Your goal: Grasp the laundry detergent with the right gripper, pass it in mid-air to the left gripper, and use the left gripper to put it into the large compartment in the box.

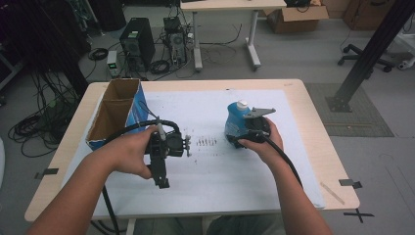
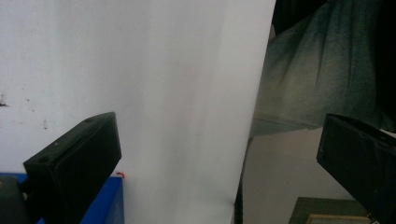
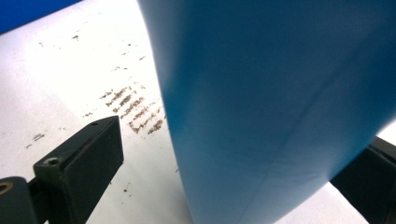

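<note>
A blue bottle (image 1: 236,122) with a white cap stands on the white sheet (image 1: 215,171) right of centre. My right gripper (image 1: 244,135) is at its near side. In the right gripper view the blue bottle (image 3: 280,93) sits between the jaws of the right gripper (image 3: 233,154); the left jaw stands apart from it and the right jaw is partly hidden behind it. My left gripper (image 1: 163,182) is held over the sheet left of centre, jaws pointing toward the person. The left gripper (image 2: 219,140) is open, with bare sheet and the table's near edge beyond.
An open cardboard box (image 1: 115,115) with a blue side and two compartments stands at the table's left rear. Dark smudge marks (image 1: 206,142) lie on the sheet between the grippers. The person's trouser leg (image 2: 322,70) shows past the near edge. Cables and a computer tower (image 1: 138,41) are on the floor behind.
</note>
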`<action>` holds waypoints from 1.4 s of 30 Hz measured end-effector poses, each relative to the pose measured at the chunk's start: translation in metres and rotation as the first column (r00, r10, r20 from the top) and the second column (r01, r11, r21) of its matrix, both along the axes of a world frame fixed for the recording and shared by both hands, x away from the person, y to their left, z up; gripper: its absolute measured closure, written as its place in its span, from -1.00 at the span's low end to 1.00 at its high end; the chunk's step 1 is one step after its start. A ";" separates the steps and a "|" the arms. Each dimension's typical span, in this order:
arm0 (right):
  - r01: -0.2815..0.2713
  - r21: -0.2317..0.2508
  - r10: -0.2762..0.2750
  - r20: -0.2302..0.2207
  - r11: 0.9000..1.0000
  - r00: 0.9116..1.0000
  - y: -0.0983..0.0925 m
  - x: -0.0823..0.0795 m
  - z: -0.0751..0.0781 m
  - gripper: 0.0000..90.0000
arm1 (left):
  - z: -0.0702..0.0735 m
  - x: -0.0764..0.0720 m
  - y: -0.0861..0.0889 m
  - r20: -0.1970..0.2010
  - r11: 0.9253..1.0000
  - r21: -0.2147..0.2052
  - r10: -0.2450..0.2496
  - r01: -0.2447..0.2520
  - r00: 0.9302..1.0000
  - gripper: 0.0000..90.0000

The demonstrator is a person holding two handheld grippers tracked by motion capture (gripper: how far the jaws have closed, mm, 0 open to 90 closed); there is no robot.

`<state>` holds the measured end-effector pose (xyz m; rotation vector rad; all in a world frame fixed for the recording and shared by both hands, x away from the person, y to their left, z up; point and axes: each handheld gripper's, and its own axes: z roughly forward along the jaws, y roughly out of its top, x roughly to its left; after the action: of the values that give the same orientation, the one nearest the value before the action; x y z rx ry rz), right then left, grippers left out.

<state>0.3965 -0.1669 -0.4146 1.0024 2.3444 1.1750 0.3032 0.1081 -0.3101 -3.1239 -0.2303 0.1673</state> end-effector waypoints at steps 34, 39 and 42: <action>0.062 0.093 -0.070 0.085 0.994 0.994 0.001 -0.006 -0.007 -0.47 | -0.003 0.001 0.001 -0.002 1.000 -0.002 0.002 -0.002 1.000 -0.99; 0.069 0.101 -0.077 0.084 0.992 0.993 0.001 -0.006 -0.009 -0.38 | -0.003 0.001 0.001 -0.002 1.000 -0.004 0.007 -0.007 1.000 -0.99; 0.075 0.104 -0.084 0.090 0.992 0.992 0.001 -0.006 -0.010 -0.32 | -0.004 0.001 0.001 -0.003 1.000 -0.003 0.006 -0.006 1.000 -0.99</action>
<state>0.3907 -0.1662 -0.4247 1.0400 2.1714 1.2911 0.3045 0.1094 -0.3139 -3.1260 -0.2396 0.1726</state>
